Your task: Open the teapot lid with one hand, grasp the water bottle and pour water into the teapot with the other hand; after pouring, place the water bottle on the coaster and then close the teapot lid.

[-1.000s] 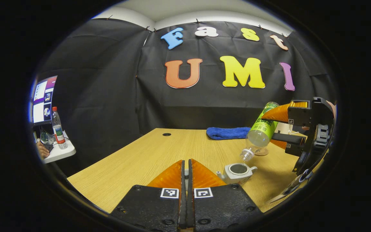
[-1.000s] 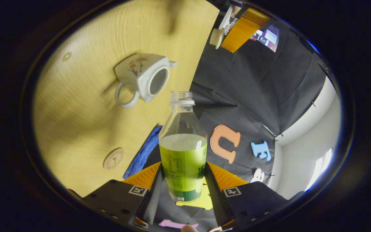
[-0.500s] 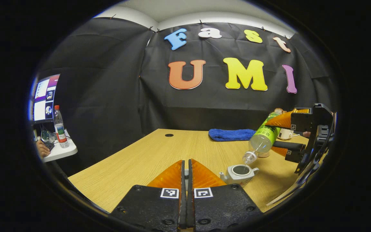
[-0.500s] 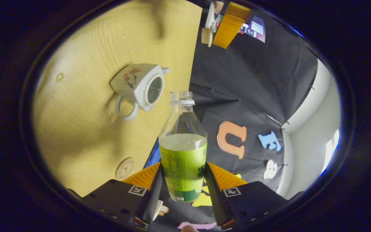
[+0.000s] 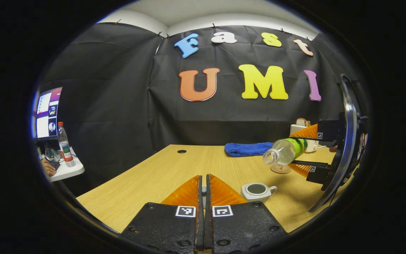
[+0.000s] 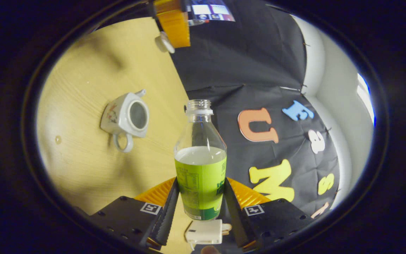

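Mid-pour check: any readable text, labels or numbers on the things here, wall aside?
Water bottle: green label with print, too small to read.
Red-capped bottle: label too small to read.
Monitor: blurred, unreadable.
Square markers: coded patterns, no words.
Teapot: flower picture, no text.

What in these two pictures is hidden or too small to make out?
- Water level inside the teapot: its opening looks dark in both views.
- Lid: left gripper's own fingers hide it in the left gripper view.
- Coaster: the water bottle partly covers it there.
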